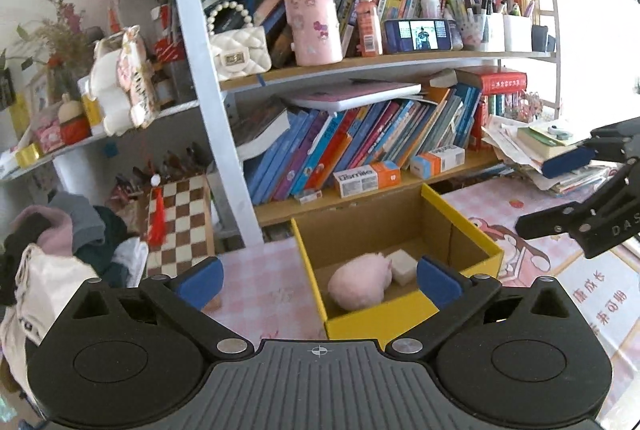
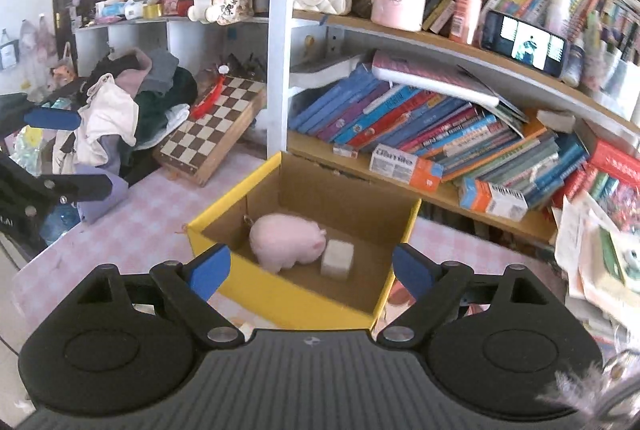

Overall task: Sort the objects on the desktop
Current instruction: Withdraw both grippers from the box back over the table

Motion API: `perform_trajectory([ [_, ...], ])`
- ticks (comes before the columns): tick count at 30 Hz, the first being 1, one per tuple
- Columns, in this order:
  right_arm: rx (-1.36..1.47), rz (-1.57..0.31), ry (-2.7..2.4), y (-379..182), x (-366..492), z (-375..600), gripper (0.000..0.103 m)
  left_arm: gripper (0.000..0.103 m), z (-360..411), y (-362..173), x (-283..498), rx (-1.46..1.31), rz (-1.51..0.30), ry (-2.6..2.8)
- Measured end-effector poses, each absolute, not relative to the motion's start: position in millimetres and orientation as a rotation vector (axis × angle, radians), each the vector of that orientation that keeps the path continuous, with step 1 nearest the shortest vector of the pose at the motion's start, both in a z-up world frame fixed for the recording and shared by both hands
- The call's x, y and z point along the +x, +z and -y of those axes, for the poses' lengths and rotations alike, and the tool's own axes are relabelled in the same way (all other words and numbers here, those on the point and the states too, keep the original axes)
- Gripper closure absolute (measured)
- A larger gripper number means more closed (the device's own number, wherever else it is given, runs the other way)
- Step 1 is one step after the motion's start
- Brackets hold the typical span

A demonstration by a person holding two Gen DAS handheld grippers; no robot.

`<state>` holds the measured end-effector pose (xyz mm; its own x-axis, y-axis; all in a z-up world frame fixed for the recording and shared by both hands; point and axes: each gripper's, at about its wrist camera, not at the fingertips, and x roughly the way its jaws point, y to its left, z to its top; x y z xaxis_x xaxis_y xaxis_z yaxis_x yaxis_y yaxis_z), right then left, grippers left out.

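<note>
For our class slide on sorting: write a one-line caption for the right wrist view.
Open right gripper above a yellow box holding a pink plush pig and white block.

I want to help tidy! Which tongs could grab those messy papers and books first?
Right, probably. The paper pile lies just beside the right tongs, which are open and empty. The left tongs hover across the yellow box from it.

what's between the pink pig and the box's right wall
A small white block sits right beside the pink pig inside the yellow box; the right wrist view shows it best.
</note>
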<state>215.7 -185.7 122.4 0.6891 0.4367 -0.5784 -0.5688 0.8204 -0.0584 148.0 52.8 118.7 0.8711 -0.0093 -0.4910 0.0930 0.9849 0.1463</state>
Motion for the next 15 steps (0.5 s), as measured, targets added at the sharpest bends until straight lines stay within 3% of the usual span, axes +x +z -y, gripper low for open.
perform_trajectory([
  [15, -0.208, -0.635, 0.446, 78, 134, 186, 0.011, 0.000, -75, 84, 89, 0.090, -0.581, -0.026],
])
